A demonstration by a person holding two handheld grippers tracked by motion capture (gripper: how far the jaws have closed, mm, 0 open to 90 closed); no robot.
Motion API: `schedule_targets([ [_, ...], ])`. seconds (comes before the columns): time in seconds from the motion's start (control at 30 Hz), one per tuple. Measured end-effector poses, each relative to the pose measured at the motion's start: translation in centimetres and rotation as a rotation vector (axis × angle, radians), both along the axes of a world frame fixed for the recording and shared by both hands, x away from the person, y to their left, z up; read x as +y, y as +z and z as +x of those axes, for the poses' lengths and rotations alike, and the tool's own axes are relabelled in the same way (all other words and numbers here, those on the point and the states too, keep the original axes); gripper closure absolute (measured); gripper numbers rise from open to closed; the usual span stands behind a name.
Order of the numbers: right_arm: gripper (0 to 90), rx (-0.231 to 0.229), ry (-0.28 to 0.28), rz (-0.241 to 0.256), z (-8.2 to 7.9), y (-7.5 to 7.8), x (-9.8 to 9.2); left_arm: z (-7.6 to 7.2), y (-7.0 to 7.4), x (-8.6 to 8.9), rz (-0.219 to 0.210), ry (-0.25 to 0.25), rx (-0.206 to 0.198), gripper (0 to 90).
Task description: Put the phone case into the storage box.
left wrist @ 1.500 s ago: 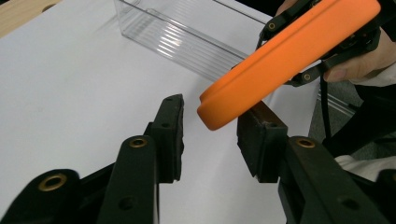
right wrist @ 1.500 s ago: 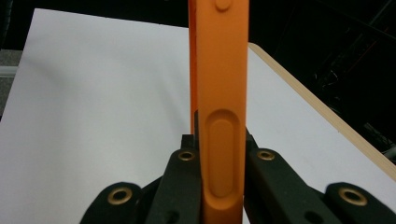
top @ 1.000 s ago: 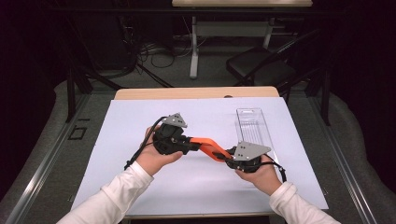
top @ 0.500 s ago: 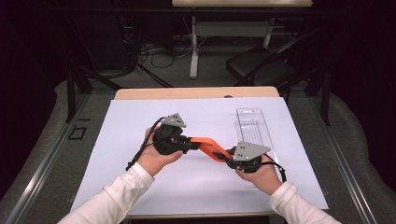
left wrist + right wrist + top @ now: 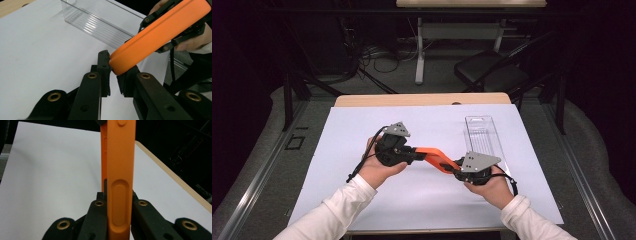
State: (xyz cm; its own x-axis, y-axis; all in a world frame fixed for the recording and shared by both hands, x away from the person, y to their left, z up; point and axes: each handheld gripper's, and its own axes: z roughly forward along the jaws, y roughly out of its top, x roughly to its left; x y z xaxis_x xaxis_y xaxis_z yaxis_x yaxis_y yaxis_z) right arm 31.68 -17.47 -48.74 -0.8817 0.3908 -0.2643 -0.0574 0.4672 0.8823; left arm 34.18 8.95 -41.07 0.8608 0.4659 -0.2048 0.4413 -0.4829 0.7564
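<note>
We saw the left gripper (image 5: 113,75) with its jaws pinching one rounded end of the orange phone case (image 5: 160,32), which slanted up and away toward the other hand. The right gripper (image 5: 117,202) had its jaws pressed against the case's two faces, the case edge-on between them with a long button recess facing the camera. In the high view the case (image 5: 434,156) hung above the tabletop, bridging the left gripper (image 5: 409,152) and the right gripper (image 5: 459,172). Beneath lay a white sheet (image 5: 362,200). A clear plastic tray (image 5: 484,135) sat on the sheet just beyond the right gripper.
</note>
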Motion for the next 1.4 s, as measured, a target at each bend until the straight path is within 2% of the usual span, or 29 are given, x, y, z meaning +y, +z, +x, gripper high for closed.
schedule_targets([
  [0.3,84.2,0.008,-0.007,0.0,-0.1,0.2,0.1,0.1,-0.1,-0.2,0.002,0.001,0.008,81.3],
  [0.4,81.9,0.008,-0.014,-0.004,-0.1,0.2,0.1,0.2,-0.2,-0.3,0.005,0.007,0.023,81.3],
  [0.8,66.8,0.012,-0.05,0.005,0.2,0.3,-0.2,0.9,-0.5,-1.0,0.026,0.035,0.084,81.3],
  [0.97,61.0,-0.002,-0.06,-0.012,0.1,0.3,-0.1,1.1,-0.5,-1.1,0.032,0.058,0.101,81.3],
  [1.07,57.5,0.0,-0.064,-0.005,0.1,0.4,0.0,1.3,-0.4,-1.1,0.045,0.073,0.098,81.2],
  [1.17,55.2,-0.002,-0.069,-0.001,0.1,0.5,0.0,1.5,-0.4,-1.2,0.058,0.09,0.119,81.1],
  [1.4,52.4,-0.021,-0.079,0.005,-0.1,0.9,0.0,1.8,-0.3,-1.0,0.06,0.146,0.168,80.9],
])
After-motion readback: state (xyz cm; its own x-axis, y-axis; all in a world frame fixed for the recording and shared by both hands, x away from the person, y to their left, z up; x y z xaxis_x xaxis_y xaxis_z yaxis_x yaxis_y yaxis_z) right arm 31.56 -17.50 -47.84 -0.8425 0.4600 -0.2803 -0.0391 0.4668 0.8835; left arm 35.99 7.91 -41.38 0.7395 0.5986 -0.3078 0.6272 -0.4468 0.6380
